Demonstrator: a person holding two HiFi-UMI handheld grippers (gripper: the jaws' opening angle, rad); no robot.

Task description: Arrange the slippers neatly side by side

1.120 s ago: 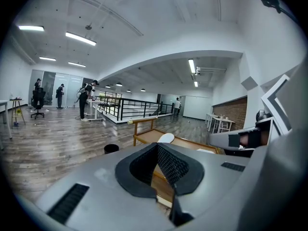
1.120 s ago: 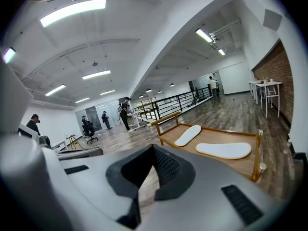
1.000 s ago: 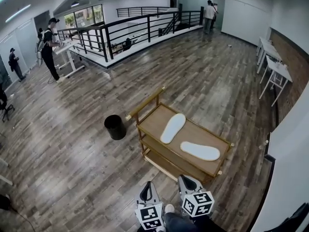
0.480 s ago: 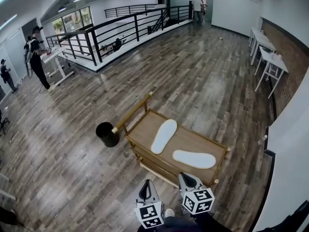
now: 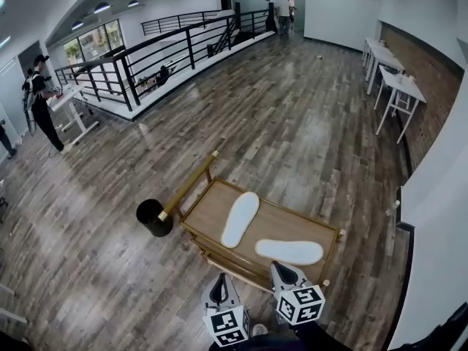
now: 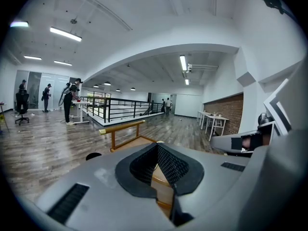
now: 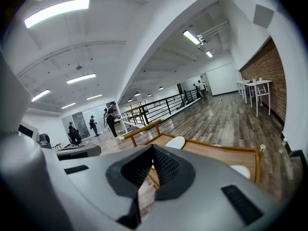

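When you look down in the head view, the left gripper (image 5: 219,282) and the right gripper (image 5: 281,270) sit side by side, both pointing at a low wooden cart with a flat tray top (image 5: 274,221). Two flat white slippers lie on that tray, just past the jaws. The crosswise white slipper (image 5: 289,251) lies right in front of the right jaws. The lengthwise white slipper (image 5: 240,219) lies a bit farther off, ahead of the left jaws, and points away from them. The two are apart and make a corner shape. A round black bin (image 5: 153,216) stands off to the left of the left jaws, just beside the cart.

In the left gripper view, the jaws are pressed together with nothing between them. The cart's wooden handle bar (image 6: 122,127) sits beyond the tips, a little to their left.

In the right gripper view, the jaws are closed too and hold nothing. The lengthwise white slipper (image 7: 175,142) shows just above the tips. The crosswise white slipper (image 7: 240,171) peeks out to their right.
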